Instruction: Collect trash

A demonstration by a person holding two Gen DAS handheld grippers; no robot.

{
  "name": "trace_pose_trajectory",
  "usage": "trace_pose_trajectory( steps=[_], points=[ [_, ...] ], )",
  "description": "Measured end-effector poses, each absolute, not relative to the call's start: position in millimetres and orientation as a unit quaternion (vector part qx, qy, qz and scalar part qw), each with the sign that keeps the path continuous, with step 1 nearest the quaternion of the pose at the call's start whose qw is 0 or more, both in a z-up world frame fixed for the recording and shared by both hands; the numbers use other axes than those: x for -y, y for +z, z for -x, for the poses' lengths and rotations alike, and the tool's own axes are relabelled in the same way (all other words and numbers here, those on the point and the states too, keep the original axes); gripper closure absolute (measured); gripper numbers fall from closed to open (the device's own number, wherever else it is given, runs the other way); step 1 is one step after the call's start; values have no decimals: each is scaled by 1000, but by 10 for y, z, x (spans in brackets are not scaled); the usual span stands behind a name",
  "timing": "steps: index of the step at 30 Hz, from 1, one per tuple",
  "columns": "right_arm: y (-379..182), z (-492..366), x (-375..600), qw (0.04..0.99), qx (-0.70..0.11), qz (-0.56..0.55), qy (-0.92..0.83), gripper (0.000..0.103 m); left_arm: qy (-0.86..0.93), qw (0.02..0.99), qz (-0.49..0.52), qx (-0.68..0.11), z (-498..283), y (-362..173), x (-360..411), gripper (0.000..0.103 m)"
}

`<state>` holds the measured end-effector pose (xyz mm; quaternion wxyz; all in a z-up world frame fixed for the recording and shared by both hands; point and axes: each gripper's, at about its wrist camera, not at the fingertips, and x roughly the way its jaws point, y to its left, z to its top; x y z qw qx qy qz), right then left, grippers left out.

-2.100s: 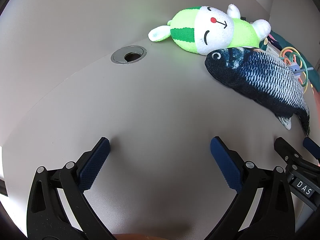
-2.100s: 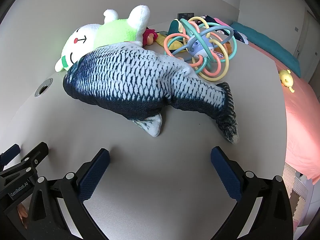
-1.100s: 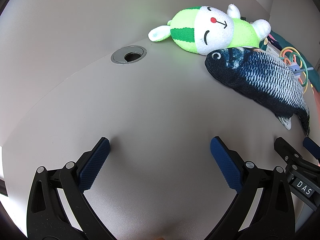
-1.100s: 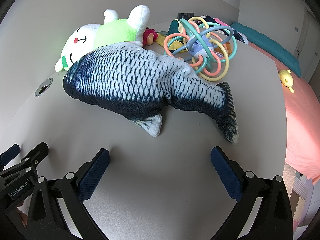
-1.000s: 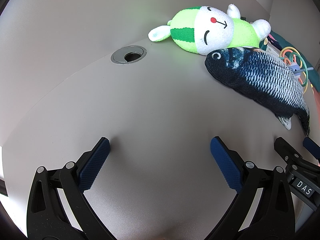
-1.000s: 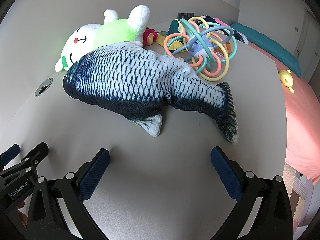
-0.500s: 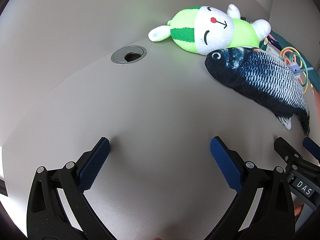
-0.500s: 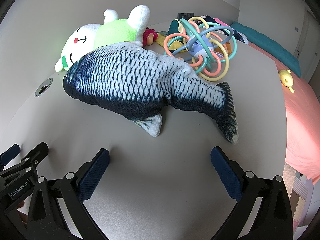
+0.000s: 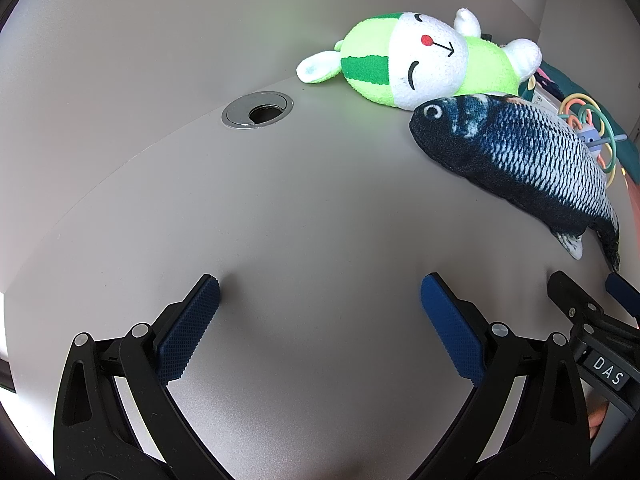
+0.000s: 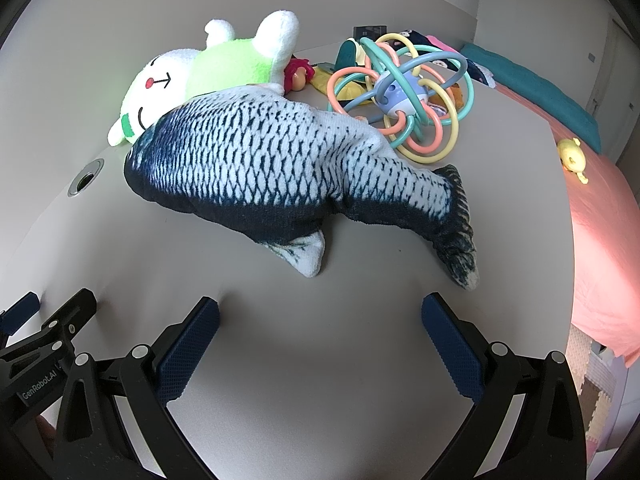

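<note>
A plush fish point(image 10: 280, 168) with blue-white scales lies on the grey table point(image 10: 320, 360), just beyond my right gripper point(image 10: 320, 312), which is open and holds nothing. Behind the fish rests a green and white plush bunny point(image 10: 224, 68). My left gripper point(image 9: 318, 290) stands open over bare table, with the plush fish point(image 9: 516, 160) and the plush bunny point(image 9: 424, 60) far off to its right. The right gripper's body point(image 9: 592, 320) shows at the left view's right edge. No trash item is plainly visible.
A colourful ring rattle point(image 10: 404, 92) and small toys lie behind the fish. A metal cable grommet point(image 9: 257, 110) sits in the table near the wall. A pink bed point(image 10: 600, 248) with a yellow toy point(image 10: 574, 154) lies past the table's right edge.
</note>
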<state>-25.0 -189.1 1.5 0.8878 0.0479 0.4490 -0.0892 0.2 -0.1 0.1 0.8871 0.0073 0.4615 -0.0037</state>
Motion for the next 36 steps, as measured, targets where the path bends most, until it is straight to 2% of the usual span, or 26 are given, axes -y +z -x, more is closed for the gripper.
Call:
trace_pose_trajectory(
  steps=[12,17,23,30,36],
  points=[
    [18,272,1937,890,-448,-35,-76,2,-14,886,-11,-464,-9,-5,-2,6],
    [253,448,2054,908,-417,-4,-43,2,-37,879,41,-474,-21,128,-1,6],
    [601,492,2274,916,-400,1,16,3,-4,898,7,-440,11,485,116,6],
    [822,251,2085,908,-406,22,104,23,-3,895,63,-441,-183,762,-78,6],
    [753,-62,1693,901,-405,92,124,23,11,893,76,-444,-242,879,-198,6]
  ],
)
